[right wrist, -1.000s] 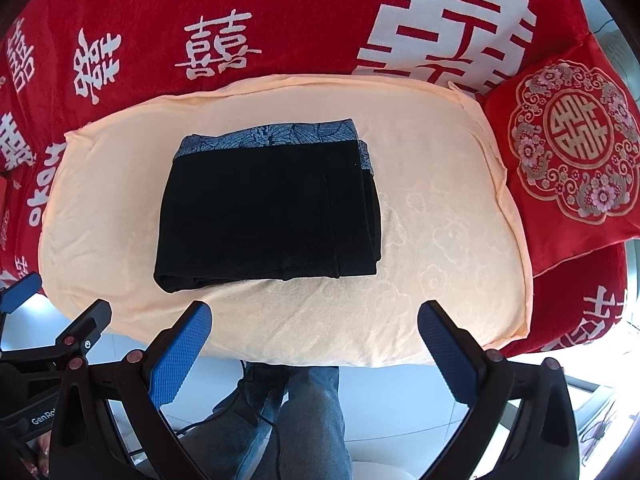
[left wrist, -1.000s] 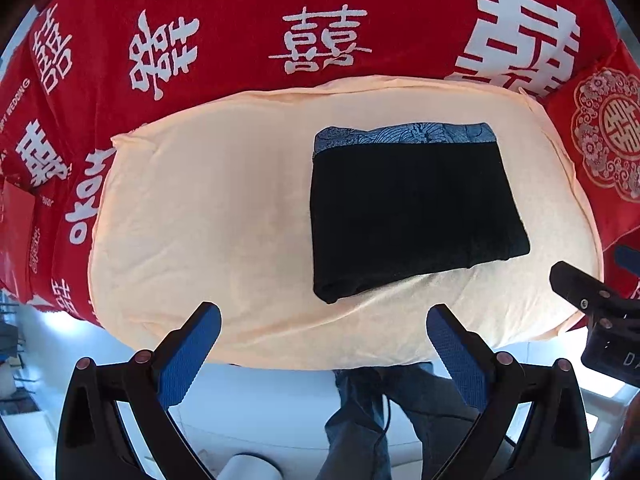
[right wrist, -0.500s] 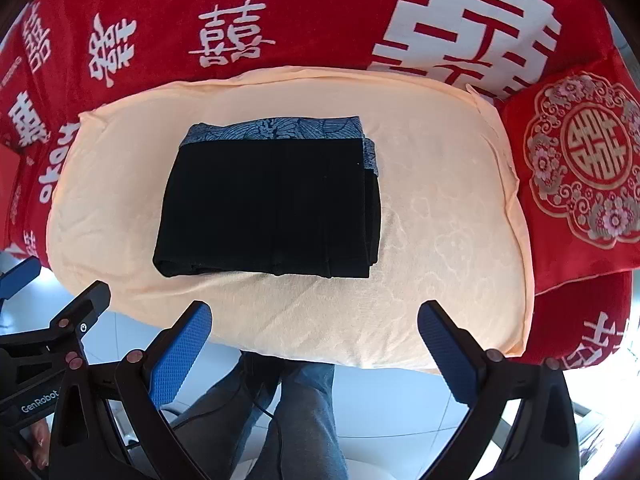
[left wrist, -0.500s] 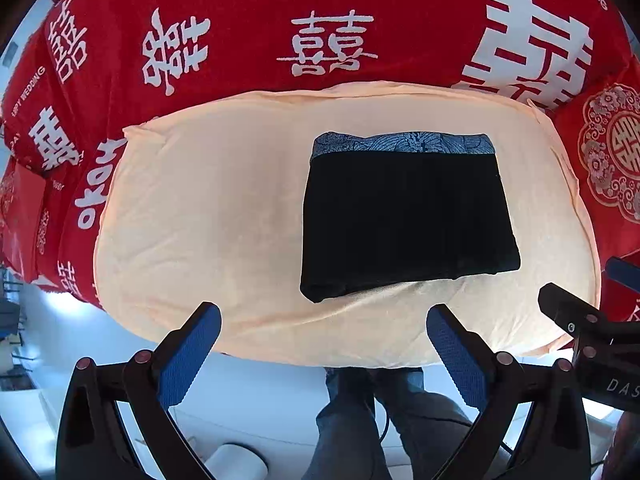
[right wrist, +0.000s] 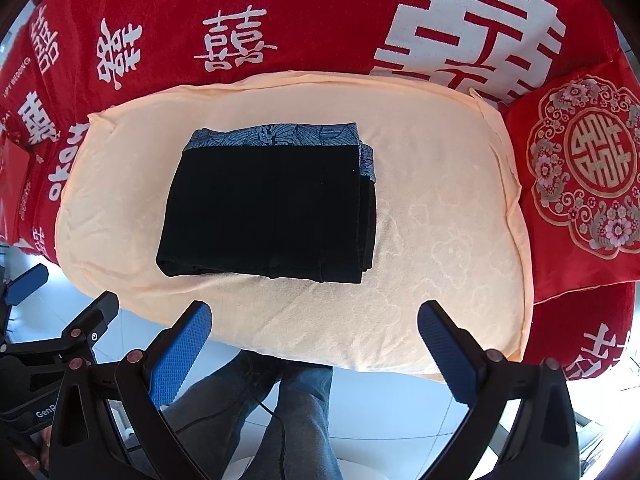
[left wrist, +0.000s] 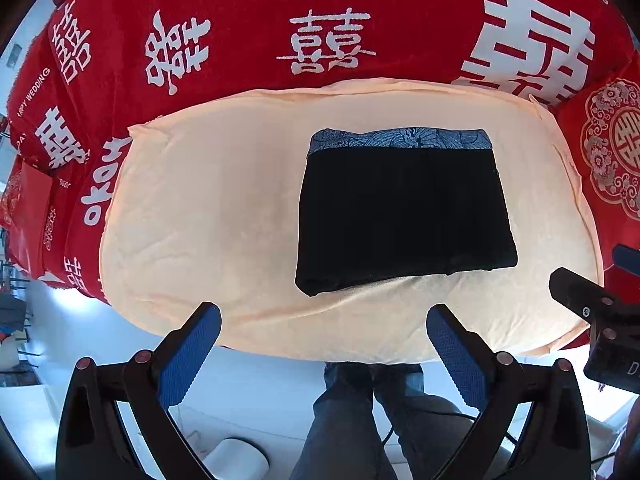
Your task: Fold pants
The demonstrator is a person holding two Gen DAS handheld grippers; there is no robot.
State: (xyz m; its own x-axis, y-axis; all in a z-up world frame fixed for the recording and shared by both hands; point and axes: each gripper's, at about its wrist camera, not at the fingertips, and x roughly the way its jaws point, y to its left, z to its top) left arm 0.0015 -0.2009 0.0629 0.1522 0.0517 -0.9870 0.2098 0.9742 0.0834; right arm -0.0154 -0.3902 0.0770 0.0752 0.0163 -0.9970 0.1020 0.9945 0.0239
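Pants, black, folded into a compact rectangle, lie flat on a peach towel; centre-right of the left wrist frame, centre-left of the right wrist frame. Blue-grey patterned waistband runs along the upper edge of the bundle. In the right wrist view stacked layers show at the bundle's right edge, patterned band wrapping round the upper right corner.

Peach towel covers a rounded surface, faint embossed cloud pattern on its right half. Red cloth with white double-happiness characters fills the upper frame behind it. Red cushion with a gold and floral medallion sits at the right edge, just beside the towel.

Left gripper: blue-padded fingers spread wide, nothing between them, low in the frame, at the towel's lower edge, apart from the pants. Right gripper: fingers likewise spread wide and empty, low in the frame, clear of the pants.

Legs in blue jeans visible below the towel edge, over a pale floor.
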